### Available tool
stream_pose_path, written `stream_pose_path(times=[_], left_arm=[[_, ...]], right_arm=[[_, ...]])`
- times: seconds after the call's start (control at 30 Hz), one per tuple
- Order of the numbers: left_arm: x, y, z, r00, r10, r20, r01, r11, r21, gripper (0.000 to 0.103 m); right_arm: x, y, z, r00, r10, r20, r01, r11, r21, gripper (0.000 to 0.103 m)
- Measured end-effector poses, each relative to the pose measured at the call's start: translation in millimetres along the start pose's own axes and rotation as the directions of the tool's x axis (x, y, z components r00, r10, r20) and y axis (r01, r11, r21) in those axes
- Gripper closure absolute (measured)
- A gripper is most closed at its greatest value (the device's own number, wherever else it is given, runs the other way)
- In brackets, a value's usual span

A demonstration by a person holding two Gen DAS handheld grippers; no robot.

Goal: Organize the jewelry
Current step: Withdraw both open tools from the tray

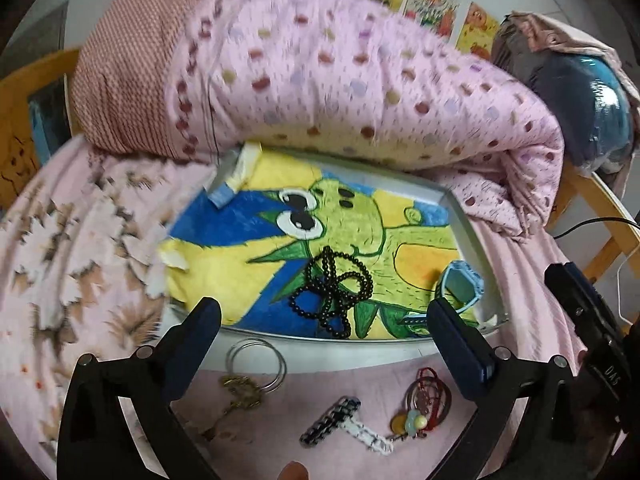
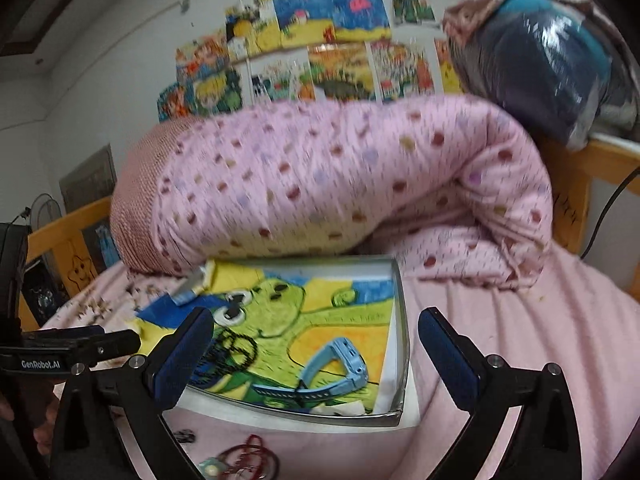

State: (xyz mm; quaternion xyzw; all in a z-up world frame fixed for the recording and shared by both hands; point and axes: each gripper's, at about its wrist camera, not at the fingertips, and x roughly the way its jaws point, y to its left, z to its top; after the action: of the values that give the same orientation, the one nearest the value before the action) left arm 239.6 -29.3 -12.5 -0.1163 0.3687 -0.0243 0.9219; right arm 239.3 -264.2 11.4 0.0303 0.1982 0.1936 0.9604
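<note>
Both our grippers, left gripper and right gripper, hang spread wide and empty; black bead necklace and blue watch lie in the tray ahead. Next, we go low for the hair clip under our left jaws. Motion blur smears the small charms

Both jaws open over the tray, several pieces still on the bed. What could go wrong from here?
1. The black bead strand lies in tangled loops; grabbing one loop could drag the whole lot out of the tray.
2. The thin metal rings lie flat on soft bedding, so the jaws may pinch fabric instead.
3. The red cord bundle could snag the hair clip beside it.
</note>
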Motion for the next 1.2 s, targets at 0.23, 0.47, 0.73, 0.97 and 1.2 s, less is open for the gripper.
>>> stream_pose_path(times=[0.23, 0.47, 0.73, 0.97, 1.2], left_arm=[[-59, 4, -9, 0.993, 0.011, 0.117, -0.011, 1.0, 0.004, 0.002], [-112, 22, -28, 0.979, 0.041, 0.2, -0.044, 0.999, 0.011, 0.002], [-142, 54, -60, 0.978, 0.047, 0.202, -0.051, 0.999, 0.014, 0.002], [-138, 78, -89, 0.994, 0.028, 0.101, -0.028, 1.0, -0.002, 0.002], [-110, 78, -109, 0.999, 0.035, 0.002, -0.035, 0.998, 0.053, 0.002]], right_arm=[[-53, 24, -2, 0.998, 0.005, 0.055, -0.004, 1.0, -0.009, 0.0], [-93, 49, -12, 0.998, 0.011, 0.067, -0.01, 1.0, -0.02, 0.0], [-116, 70, -36, 1.0, 0.015, 0.002, -0.015, 1.0, -0.01, 0.0], [-112, 82, -61, 0.994, 0.037, -0.098, -0.039, 0.999, -0.02, 0.0], [-88, 78, -83, 0.976, 0.041, -0.213, -0.045, 0.999, -0.016, 0.0]])
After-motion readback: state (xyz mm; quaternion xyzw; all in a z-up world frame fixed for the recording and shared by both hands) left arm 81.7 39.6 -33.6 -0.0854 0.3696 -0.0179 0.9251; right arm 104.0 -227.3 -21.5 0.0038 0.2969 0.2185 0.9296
